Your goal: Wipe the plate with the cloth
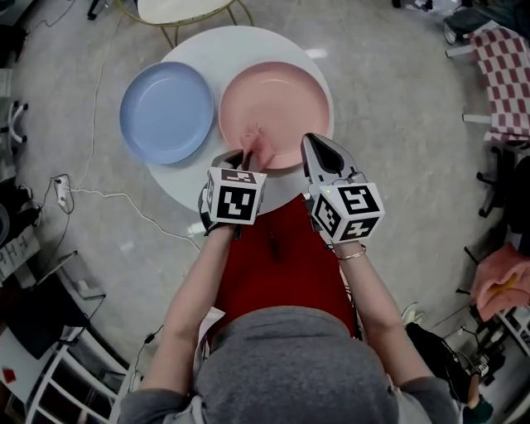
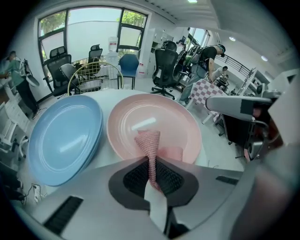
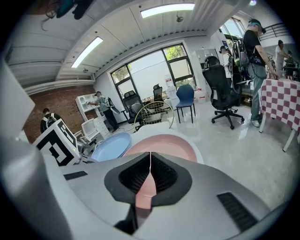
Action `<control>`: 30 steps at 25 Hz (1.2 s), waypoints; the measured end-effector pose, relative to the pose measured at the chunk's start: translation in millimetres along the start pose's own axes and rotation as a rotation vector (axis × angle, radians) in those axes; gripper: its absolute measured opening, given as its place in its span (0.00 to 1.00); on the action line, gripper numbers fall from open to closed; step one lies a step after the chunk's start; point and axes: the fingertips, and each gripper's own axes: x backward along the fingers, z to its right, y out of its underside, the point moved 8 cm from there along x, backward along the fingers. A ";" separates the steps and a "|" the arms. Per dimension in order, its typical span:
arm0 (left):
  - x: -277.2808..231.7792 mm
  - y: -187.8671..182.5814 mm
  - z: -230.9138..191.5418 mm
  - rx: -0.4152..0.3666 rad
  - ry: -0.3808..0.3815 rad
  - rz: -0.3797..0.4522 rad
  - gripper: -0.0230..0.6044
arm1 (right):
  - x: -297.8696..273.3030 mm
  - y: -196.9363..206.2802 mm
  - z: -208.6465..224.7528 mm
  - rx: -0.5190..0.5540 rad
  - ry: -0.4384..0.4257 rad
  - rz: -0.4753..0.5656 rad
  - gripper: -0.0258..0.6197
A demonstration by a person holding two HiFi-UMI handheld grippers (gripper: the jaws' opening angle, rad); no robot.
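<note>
A pink plate (image 1: pixel 277 103) (image 2: pixel 154 122) (image 3: pixel 164 145) lies on the round white table (image 1: pixel 186 178), right of a blue plate (image 1: pixel 166 112) (image 2: pixel 63 136) (image 3: pixel 112 145). My left gripper (image 1: pixel 242 157) (image 2: pixel 151 161) is shut on a pink mesh cloth (image 1: pixel 255 147) (image 2: pixel 149 140). The cloth's free end rests on the pink plate's near inner side. My right gripper (image 1: pixel 319 153) (image 3: pixel 150 159) sits at the plate's near right rim, its jaws closed on that rim, and pink shows between the pads.
The table is small, with its near edge just in front of the person's red clothing (image 1: pixel 281 265). A chair (image 1: pixel 178 10) stands beyond the table. A white cable (image 1: pixel 108 199) runs over the floor at left. A checkered table (image 1: pixel 507 74) stands far right.
</note>
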 end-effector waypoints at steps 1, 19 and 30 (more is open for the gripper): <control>1.6 1.5 -4.3 0.005 -0.007 0.000 0.08 | -1.7 -0.1 -2.7 0.002 -0.003 -0.001 0.09; 28.1 8.9 -57.6 0.010 -0.100 0.054 0.08 | 9.4 3.3 -27.2 0.002 0.042 0.052 0.09; 57.2 -5.5 -69.9 -0.013 -0.108 0.157 0.08 | 25.5 -8.1 -40.4 0.016 0.082 0.126 0.09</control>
